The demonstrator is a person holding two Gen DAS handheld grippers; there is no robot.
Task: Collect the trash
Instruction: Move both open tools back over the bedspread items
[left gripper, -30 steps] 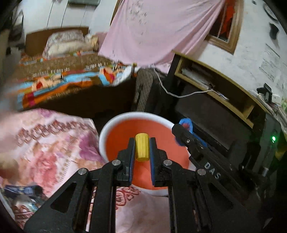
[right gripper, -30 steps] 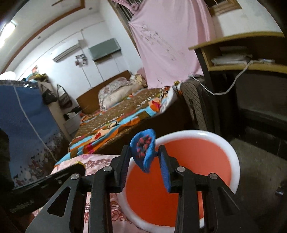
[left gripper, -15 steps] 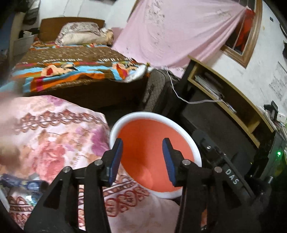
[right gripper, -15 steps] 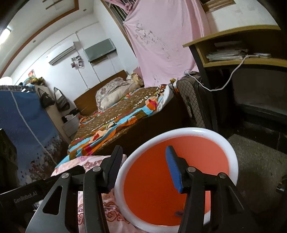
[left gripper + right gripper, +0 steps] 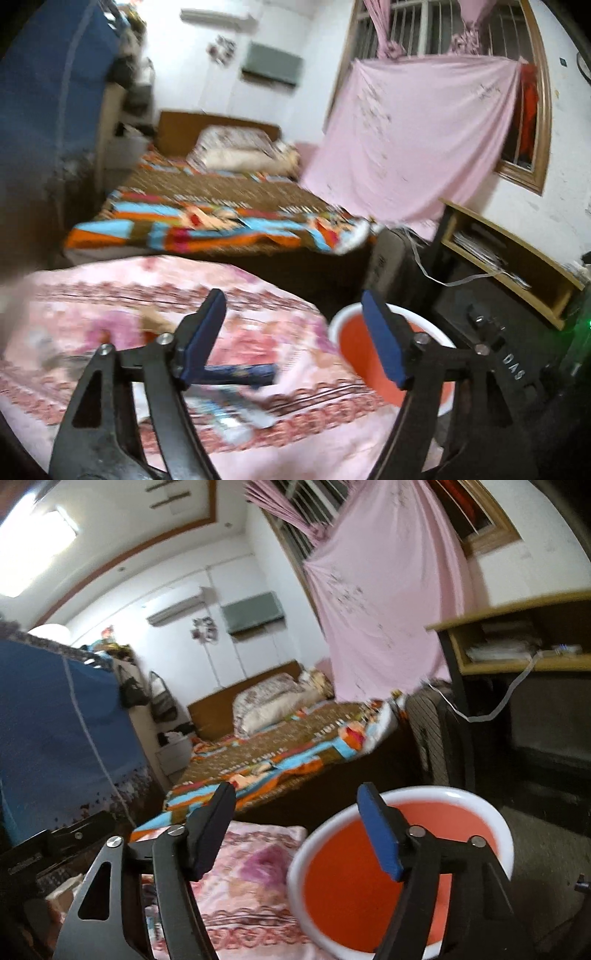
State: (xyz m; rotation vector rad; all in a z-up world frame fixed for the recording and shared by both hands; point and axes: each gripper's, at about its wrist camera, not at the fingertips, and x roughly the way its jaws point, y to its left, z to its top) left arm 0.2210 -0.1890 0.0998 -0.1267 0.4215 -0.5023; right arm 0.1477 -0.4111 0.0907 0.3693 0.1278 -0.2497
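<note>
Trash, a blue wrapper (image 5: pixel 240 371) and blurred scraps, lies on the pink floral blanket (image 5: pixel 110 295) at lower centre of my left view. The red basin (image 5: pixel 369 886) with a white rim sits lower right in both views. My left gripper (image 5: pixel 295 336) and right gripper (image 5: pixel 297 829) are spread wide, holding nothing.

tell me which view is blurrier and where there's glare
Left wrist view: heavy motion smear across the floral blanket and the wrappers lying on it, while the left gripper stays sharp. Right wrist view: milder blur, blown-out ceiling light top left, orange basin readable.
</note>
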